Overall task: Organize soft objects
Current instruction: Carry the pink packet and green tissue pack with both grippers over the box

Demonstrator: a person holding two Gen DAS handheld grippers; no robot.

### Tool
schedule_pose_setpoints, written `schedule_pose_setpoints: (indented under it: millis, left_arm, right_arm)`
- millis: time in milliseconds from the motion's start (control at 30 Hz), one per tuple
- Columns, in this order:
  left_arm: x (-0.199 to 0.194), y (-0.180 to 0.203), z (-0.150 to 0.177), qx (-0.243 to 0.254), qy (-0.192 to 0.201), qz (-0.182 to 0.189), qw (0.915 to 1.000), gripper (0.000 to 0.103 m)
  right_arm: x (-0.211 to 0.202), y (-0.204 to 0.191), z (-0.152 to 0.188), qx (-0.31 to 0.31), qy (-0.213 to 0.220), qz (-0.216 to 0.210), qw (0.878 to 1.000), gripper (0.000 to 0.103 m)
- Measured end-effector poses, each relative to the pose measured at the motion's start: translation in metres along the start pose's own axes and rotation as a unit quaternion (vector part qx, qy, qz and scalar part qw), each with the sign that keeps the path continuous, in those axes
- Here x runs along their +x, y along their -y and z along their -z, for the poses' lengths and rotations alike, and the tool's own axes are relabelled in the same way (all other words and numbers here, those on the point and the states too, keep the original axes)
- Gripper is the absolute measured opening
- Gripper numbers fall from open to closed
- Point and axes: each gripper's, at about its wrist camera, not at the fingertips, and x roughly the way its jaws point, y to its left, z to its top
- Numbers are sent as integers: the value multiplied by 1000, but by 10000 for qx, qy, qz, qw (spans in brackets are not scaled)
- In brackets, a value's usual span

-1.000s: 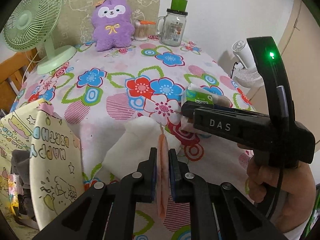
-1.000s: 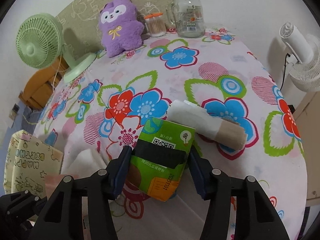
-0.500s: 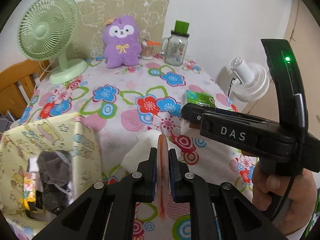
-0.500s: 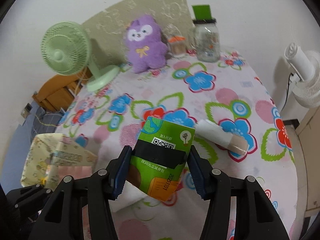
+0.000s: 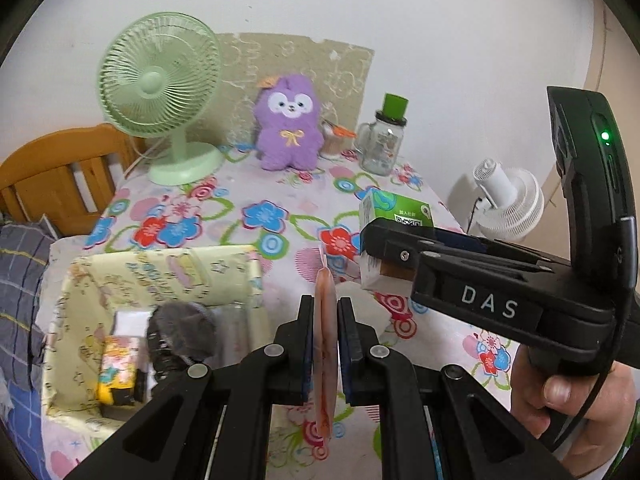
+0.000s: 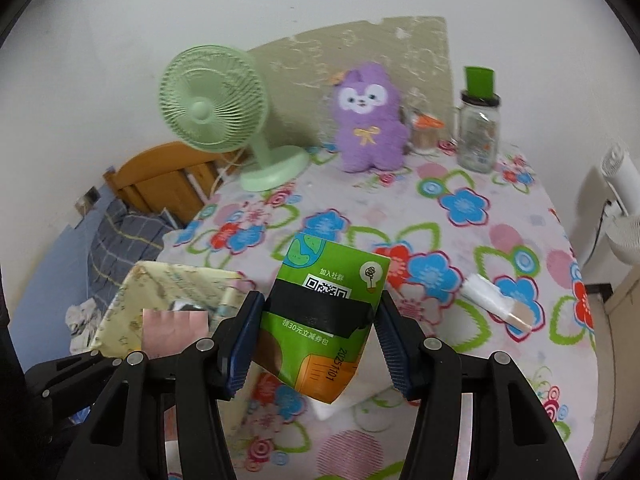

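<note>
My left gripper (image 5: 325,320) is shut on a thin pink cloth (image 5: 324,344), held edge-on above the table's near side; it also shows in the right wrist view (image 6: 174,330). My right gripper (image 6: 320,320) is shut on a green tissue pack (image 6: 326,320), lifted above the table; the pack also shows in the left wrist view (image 5: 396,210). A yellow fabric bin (image 5: 160,268) stands at the lower left with a grey soft item (image 5: 180,332) and small packets inside. A rolled white cloth (image 6: 496,304) lies on the floral table (image 6: 480,240). A purple plush (image 5: 290,122) sits at the back.
A green fan (image 5: 160,92), a glass jar with green lid (image 5: 382,140) and a small toothpick holder (image 6: 426,132) stand at the table's back. A white fan (image 5: 506,204) is off the right edge. A wooden chair (image 5: 52,176) and bedding lie left.
Both grippers have risen and pulled back from the table, carrying the pink cloth and the tissue pack. The yellow bin's inside has come into view at the lower left.
</note>
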Motion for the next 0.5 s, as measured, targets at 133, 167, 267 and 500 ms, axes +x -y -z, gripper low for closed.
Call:
schedule_pose_setpoints:
  millis: [133,167,267,500]
  left_arm:
    - [-9,-14,-1,-135,111,-101,9998,9]
    - [-12,-20,-1,-184,147,-144,9996,9]
    - [-19,-33,0,-285,220,-243,9991,9]
    - [-33,-70,5,-565,328,-458,9968,9]
  right_arm:
    - [-1,-20,-3,-184,2,-107,9998,58]
    - [-1,-25,-4,-236,5,-125,9996,58]
    - [0,-40,-6,-352,12,-191,9992,58]
    - [11,-80,-7,-648,-73,-425,9970,58]
